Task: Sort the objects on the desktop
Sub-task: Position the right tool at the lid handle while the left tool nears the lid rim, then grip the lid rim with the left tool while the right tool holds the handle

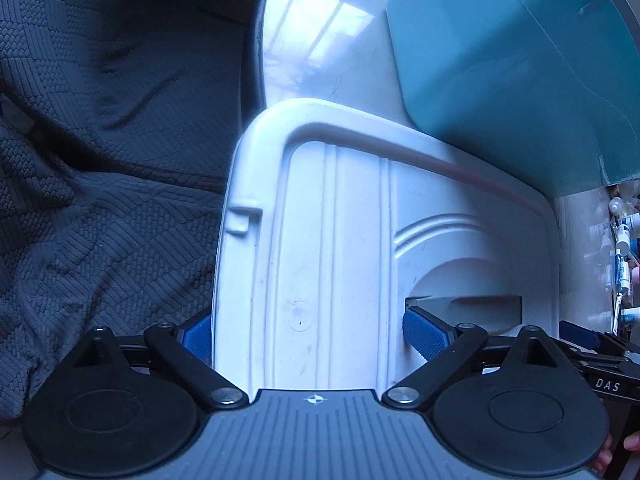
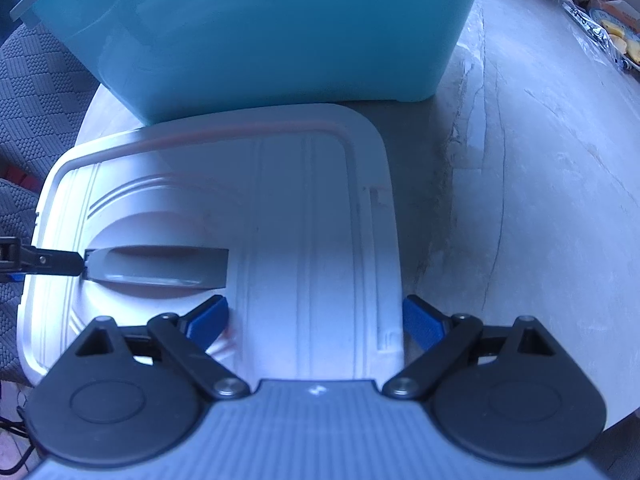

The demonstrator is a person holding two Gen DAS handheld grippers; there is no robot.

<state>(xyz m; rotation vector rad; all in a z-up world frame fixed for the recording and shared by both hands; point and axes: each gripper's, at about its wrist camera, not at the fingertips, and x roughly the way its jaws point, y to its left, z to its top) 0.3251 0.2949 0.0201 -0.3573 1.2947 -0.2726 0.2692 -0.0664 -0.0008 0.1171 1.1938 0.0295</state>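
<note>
On the table [image 2: 540,160], the white lid [image 2: 280,208] lies just near the teal bin [image 2: 260,28]; left gripper [image 1: 316,334] and right gripper [image 2: 316,320], both spread, straddle its ends. Next, probably: squeeze and lift together.

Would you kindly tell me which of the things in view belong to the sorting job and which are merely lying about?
Belonging to the job:
- white lid, lying flat, with its grey handle
- teal bin behind it
- left gripper and right gripper, jaws wide astride the lid's two ends

Lying about:
- grey textured cloth
- clutter of small bottles
- plate of food
</note>
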